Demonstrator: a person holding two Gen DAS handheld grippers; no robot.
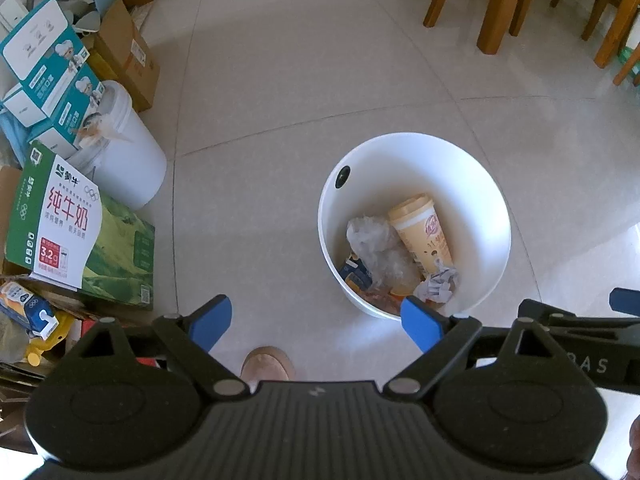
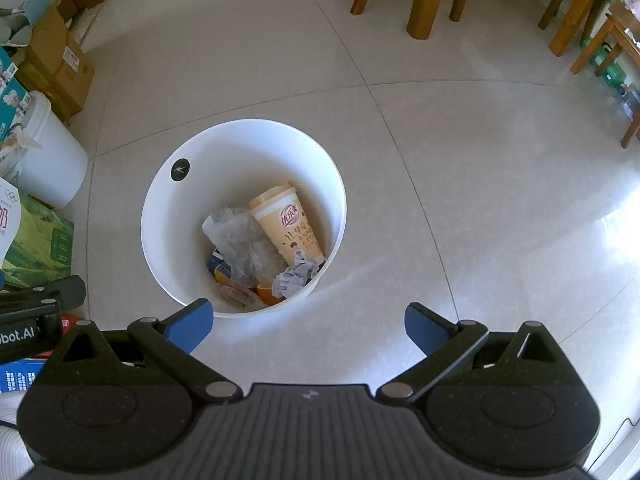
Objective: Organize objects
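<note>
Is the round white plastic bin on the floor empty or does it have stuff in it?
Partly filled: the round white plastic bin holds a tan paper cup, crumpled clear plastic and other scraps.

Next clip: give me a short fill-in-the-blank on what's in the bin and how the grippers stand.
1. The tan cup lies inside the white ____.
2. Both the left gripper and the right gripper have their jaws ____.
3. The crumpled paper rests against the cup's ____ end.
4. The green milk carton box sits on the ____ beside a white bucket.

Missing words: bin; open; lower; floor
</note>
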